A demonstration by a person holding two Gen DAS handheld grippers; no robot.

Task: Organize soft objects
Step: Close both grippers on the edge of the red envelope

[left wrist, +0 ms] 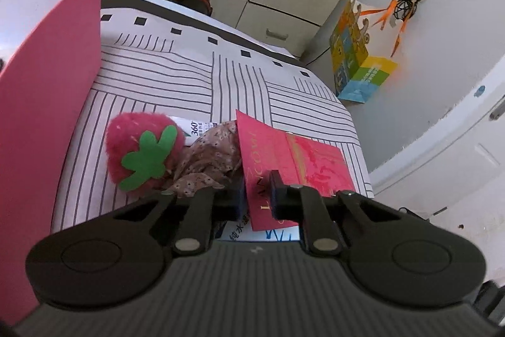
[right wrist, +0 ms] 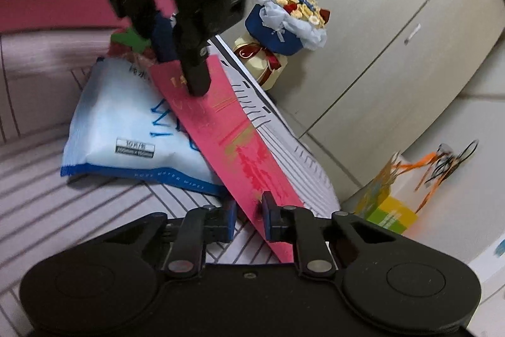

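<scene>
Both grippers, left [left wrist: 257, 195] and right [right wrist: 249, 217], pinch the envelope [right wrist: 240, 144] at lower center; opposing pulls could tear it or drag the wipes [right wrist: 126, 128].

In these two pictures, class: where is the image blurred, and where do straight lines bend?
Left wrist view: mostly sharp; the strawberry plush is crisp, while the door and cupboard edges bow toward the frame's rim. Right wrist view: the left tool overhead and the striped cloth at left are smeared; the wipes pack print is soft, and the cupboard lines curve.
</scene>
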